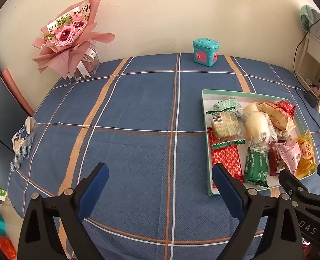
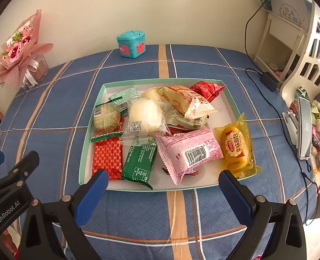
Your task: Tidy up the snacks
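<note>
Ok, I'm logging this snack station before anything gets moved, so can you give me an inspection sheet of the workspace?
Surface: blue plaid cloth, flat.
Job's things: tray piled with wrapped snacks: pink pack, yellow pack, green bar, red bar, white bun.
Clutter: teal box, bouquet, crumpled wrapper at the left edge.
Grippers: left gripper open, empty; right gripper open, empty, before the tray.
Cables: black cable running across the cloth's right side.
Surroundings: cream wall, white shelf.
</note>
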